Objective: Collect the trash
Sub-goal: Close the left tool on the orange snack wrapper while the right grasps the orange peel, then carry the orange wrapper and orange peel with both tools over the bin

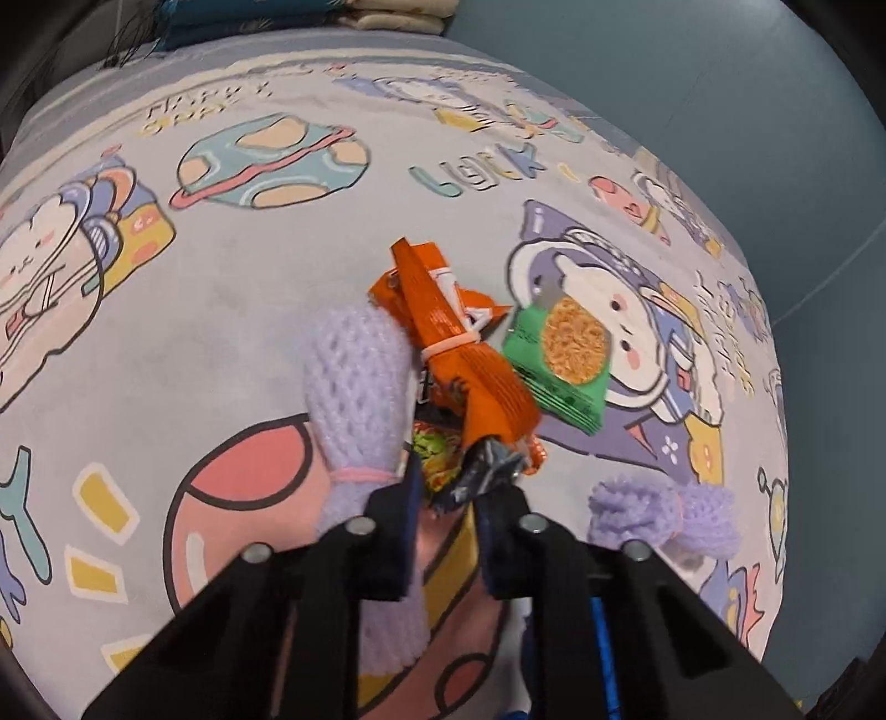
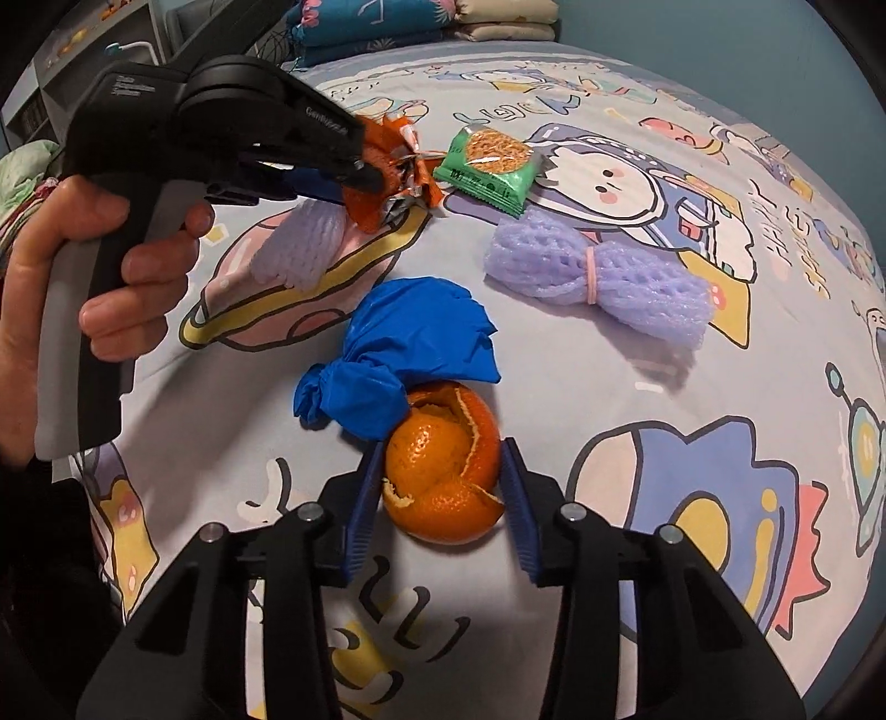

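My left gripper (image 1: pixel 454 490) is shut on the crumpled lower end of an orange snack wrapper (image 1: pixel 443 327) tied with a rubber band; in the right wrist view the same gripper (image 2: pixel 374 177) grips the wrapper (image 2: pixel 387 147). My right gripper (image 2: pixel 443 476) points down at an orange peel (image 2: pixel 443 471), and both blue pads touch its sides. Against the peel's far side lies a crumpled blue plastic bag (image 2: pixel 410 343). A green noodle packet (image 1: pixel 565 354) (image 2: pixel 487 166) lies flat to the wrapper's right.
All of it lies on a cartoon-print bed sheet (image 1: pixel 221 310) (image 2: pixel 609 421). Two purple foam nets are there, one (image 1: pixel 354 376) (image 2: pixel 299 243) beside the left gripper, one (image 1: pixel 659 515) (image 2: pixel 598 277) banded in the middle. A hand (image 2: pixel 111 277) holds the left gripper. Folded bedding (image 2: pixel 415 22) lies at the far end.
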Motion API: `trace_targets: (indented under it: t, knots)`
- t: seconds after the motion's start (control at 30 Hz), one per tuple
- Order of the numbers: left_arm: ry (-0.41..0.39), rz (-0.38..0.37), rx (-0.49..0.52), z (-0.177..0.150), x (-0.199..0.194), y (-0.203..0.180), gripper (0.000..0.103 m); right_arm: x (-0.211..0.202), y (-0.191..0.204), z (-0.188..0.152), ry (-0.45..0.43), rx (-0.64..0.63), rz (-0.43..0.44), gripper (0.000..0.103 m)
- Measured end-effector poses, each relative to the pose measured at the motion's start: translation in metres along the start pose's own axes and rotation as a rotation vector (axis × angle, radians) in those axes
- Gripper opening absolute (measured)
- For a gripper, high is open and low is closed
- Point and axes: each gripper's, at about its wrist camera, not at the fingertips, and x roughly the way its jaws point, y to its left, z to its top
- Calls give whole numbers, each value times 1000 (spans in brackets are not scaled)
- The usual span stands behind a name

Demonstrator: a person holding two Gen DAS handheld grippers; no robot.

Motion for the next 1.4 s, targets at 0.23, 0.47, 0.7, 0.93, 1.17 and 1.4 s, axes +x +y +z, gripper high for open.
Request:
trace_targets:
  t: [0.23,0.47,0.7,0.93,1.17,1.4]
  knots:
    - [5,-7,-40,0,5,10,2,-5,4,0,2,18,-11,32]
    - [-21,-38,-46,-7,-17,19,1,-18,2,-3,-6,65,33,30]
    - [-64,-65,-25,-29,-59,25,1,-46,6,-18,-45,113,71,30]
    - [-117,-72,10,-60,-107,25,0,-86,7,-41,-98,160,89,30]
    - [-158,-76,96,-98,-151,8,1,-130,8,-67,-160,188,99,30]
    - [-186,-108,168,-140,-187,-14,1,-177,10,-93,-215,214,103,30]
